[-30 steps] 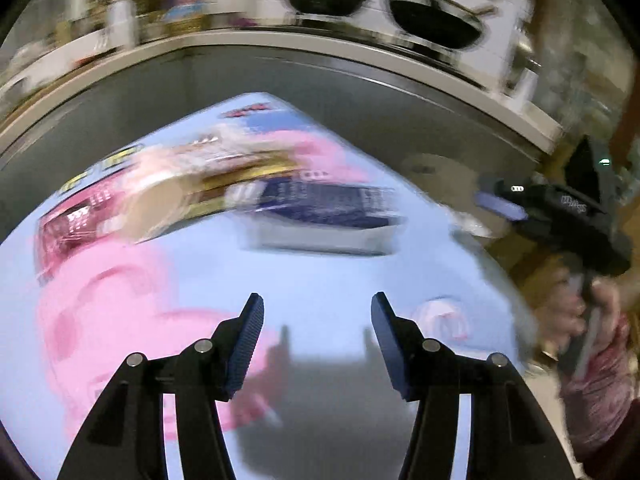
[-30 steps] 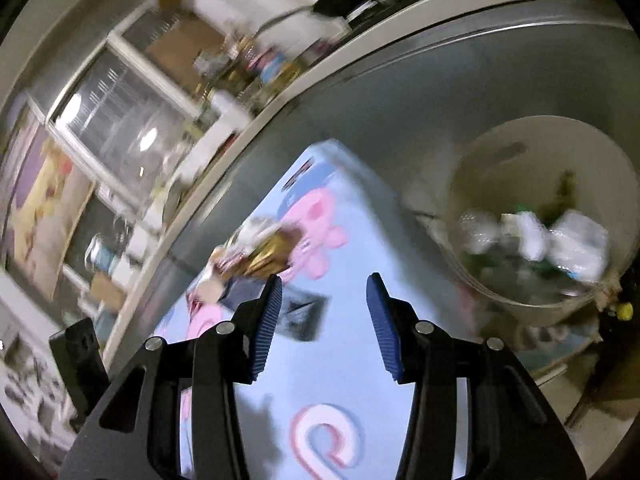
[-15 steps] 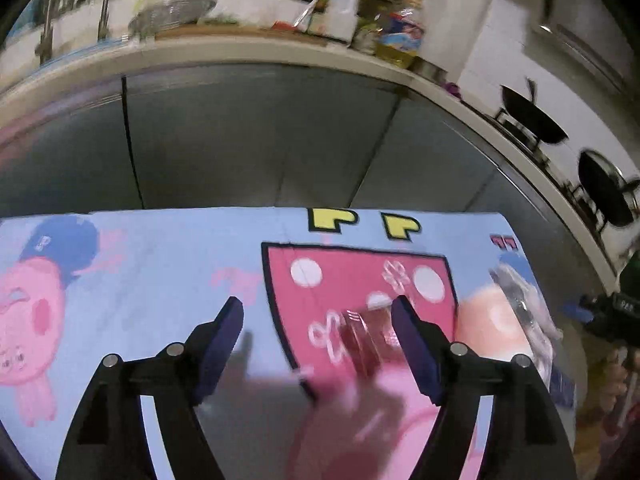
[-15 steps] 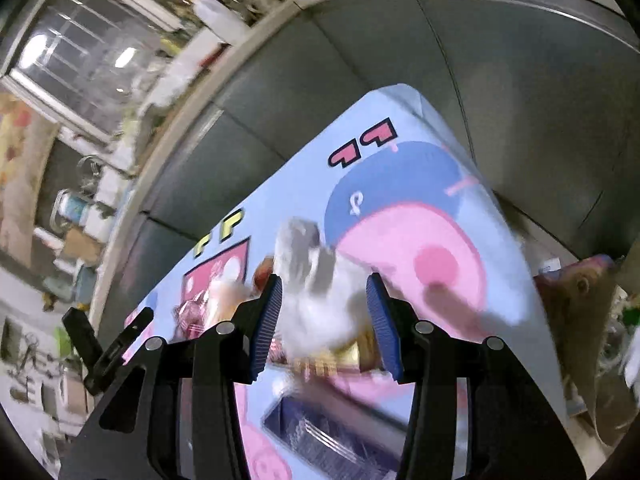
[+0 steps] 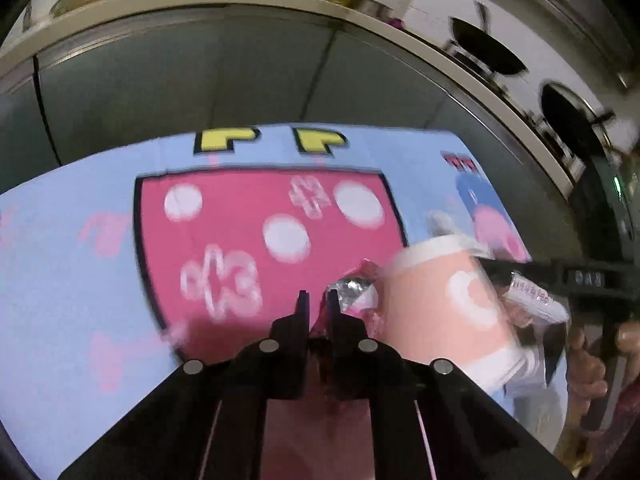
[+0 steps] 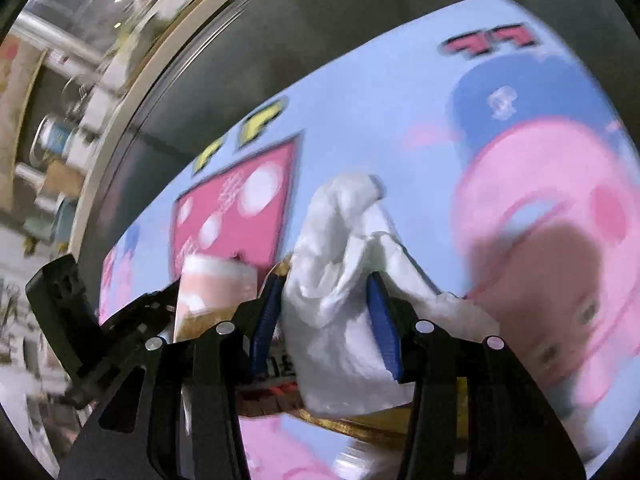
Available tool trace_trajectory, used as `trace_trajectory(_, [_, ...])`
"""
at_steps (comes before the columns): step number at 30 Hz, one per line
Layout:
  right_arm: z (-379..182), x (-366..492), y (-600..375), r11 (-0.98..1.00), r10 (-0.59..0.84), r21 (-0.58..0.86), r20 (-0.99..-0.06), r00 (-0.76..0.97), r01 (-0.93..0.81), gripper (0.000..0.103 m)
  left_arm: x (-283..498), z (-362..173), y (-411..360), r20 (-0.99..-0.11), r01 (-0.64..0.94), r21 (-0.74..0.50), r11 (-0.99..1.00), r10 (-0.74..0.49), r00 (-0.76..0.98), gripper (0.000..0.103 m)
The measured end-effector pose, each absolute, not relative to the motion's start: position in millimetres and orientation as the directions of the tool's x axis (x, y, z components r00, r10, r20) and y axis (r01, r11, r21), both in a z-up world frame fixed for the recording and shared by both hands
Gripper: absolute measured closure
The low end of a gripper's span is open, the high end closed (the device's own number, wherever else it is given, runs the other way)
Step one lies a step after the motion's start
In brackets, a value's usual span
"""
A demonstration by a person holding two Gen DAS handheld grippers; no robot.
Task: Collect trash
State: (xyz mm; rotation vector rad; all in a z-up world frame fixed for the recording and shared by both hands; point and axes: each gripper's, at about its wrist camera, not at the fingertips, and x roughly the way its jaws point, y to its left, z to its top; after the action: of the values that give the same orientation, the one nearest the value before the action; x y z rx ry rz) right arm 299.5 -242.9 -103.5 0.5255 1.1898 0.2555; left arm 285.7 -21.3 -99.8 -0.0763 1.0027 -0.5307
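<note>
I work both hands at once so two pieces of trash come off the table together, each reached from its own side of the small pile on the cartoon-printed cloth.

My left hand-held gripper points steeply down at the cloth, and its jaws have just been closing; they now stand almost together, pinching an edge of the crumpled red-and-silver foil wrapper. The wrapper lies just beside the pink paper cup, which stands touching or nearly touching it; I take the wrapper by its near edge, I judge, so the cup is not knocked.

My right hand-held gripper stands about half open, with the crumpled white tissue between its blue pads. The tissue fills the gap and both pads seem to press its sides, so I read this as a soft hold on it. The tissue rests on a gold-edged packet, still on the table. The same cup stands to its left.
</note>
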Motion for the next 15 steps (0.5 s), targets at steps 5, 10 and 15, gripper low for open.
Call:
trace_trajectory(5, [-110, 245, -162, 0.857, 0.505, 0.511, -0.803, 0.315, -0.071, 0.059, 210, -100, 19, -0.782, 0.371, -0.290, 0.882, -0.442, 0.439, 0.095])
trace_trajectory(10, [-108, 186, -107, 0.859, 0.512, 0.466, -0.790, 0.336, -0.213, 0.059, 150, -105, 98, -0.767, 0.208, -0.361, 0.909, -0.416, 0.489, 0.086])
trace_trajectory(15, [-78, 142, -106, 0.854, 0.516, 0.460, -0.689, 0.509, -0.243, 0.050, 118, -102, 154, -0.751, 0.091, -0.387, 0.918, -0.371, 0.547, 0.062])
